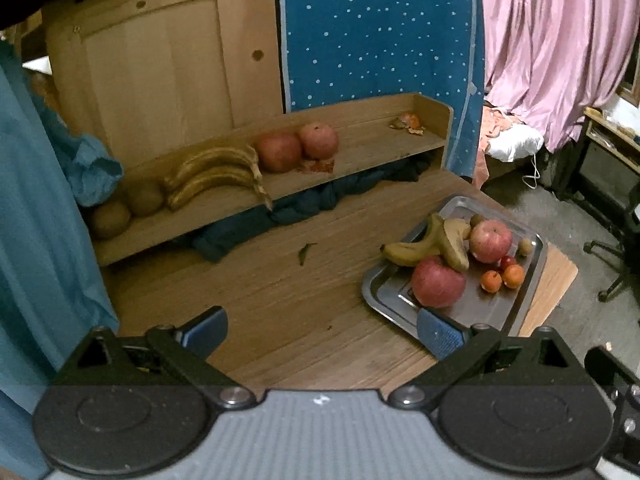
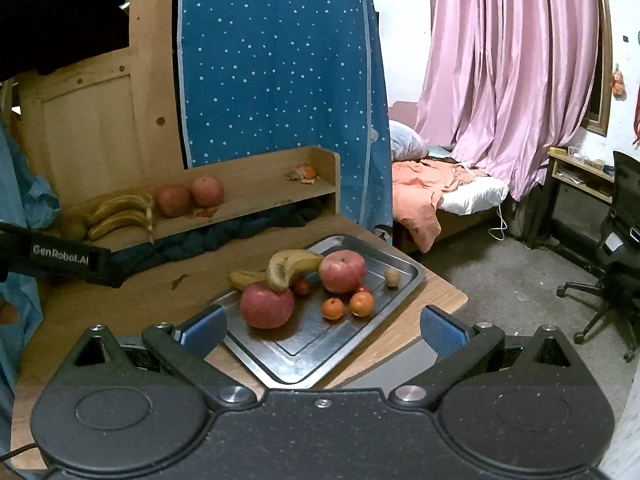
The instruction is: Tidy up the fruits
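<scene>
A metal tray [image 1: 384, 300] [image 2: 288, 364] sits at the table's right corner. It holds two red apples [image 1: 438, 283] [image 2: 342, 271], bananas [image 1: 416, 250] [image 2: 294, 266], small oranges [image 1: 513, 276] [image 2: 362, 304] and a kiwi [image 2: 392, 277]. A wooden shelf [image 1: 360, 152] [image 2: 256, 196] at the back carries a banana bunch [image 1: 216, 174] [image 2: 120, 214], two apples [image 1: 298, 147] [image 2: 190, 196] and kiwis [image 1: 128, 206]. My left gripper [image 1: 320, 330] hangs open over bare table, left of the tray. My right gripper [image 2: 322, 330] is open above the tray's near end, nothing between its fingers.
Dark blue cloth [image 1: 304, 208] is stuffed under the shelf. Orange peel [image 1: 408, 122] lies on the shelf's right end. A small leaf [image 1: 306, 252] lies on the table [image 1: 280, 300]. A bed [image 2: 448, 196], pink curtains and an office chair [image 2: 616, 240] stand to the right.
</scene>
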The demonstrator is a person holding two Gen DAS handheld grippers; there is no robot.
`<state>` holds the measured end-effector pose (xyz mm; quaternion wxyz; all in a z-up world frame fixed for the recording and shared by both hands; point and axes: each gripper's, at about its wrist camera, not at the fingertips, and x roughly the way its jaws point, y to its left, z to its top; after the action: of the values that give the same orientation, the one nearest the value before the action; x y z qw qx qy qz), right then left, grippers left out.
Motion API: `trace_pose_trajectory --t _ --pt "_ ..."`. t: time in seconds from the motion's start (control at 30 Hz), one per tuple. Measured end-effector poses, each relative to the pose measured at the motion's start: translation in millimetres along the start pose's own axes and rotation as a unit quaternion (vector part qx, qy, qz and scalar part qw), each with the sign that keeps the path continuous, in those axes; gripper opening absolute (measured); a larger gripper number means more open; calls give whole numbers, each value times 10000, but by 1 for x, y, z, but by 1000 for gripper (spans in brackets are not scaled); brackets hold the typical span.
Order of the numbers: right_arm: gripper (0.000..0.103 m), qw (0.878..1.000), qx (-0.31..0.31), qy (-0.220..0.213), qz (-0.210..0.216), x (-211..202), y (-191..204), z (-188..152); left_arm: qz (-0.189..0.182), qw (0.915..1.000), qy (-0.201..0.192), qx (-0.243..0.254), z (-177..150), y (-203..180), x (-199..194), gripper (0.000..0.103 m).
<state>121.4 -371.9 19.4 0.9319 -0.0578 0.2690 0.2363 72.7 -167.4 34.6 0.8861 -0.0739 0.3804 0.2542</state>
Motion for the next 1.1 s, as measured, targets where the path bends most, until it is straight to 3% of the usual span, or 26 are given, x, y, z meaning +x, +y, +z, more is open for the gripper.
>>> trace_pose_trajectory --t 0.23,0.63,0.97,1.1 --pt "102 9996 161 -39 -219 -1 31 0 -221 9991 -59 355 -8 27 -2 103" --pt "102 9941 470 -1 -980 -8 119 -6 -755 9943 -141 736 1 115 11 103" --pt "102 9862 598 -17 -1546 -37 177 -24 -1385 9813 -415 1267 -8 152 21 103" --pt "102 9820 605 74 -1790 -57 196 -39 -1742 9753 -281 1326 -18 158 28 103"
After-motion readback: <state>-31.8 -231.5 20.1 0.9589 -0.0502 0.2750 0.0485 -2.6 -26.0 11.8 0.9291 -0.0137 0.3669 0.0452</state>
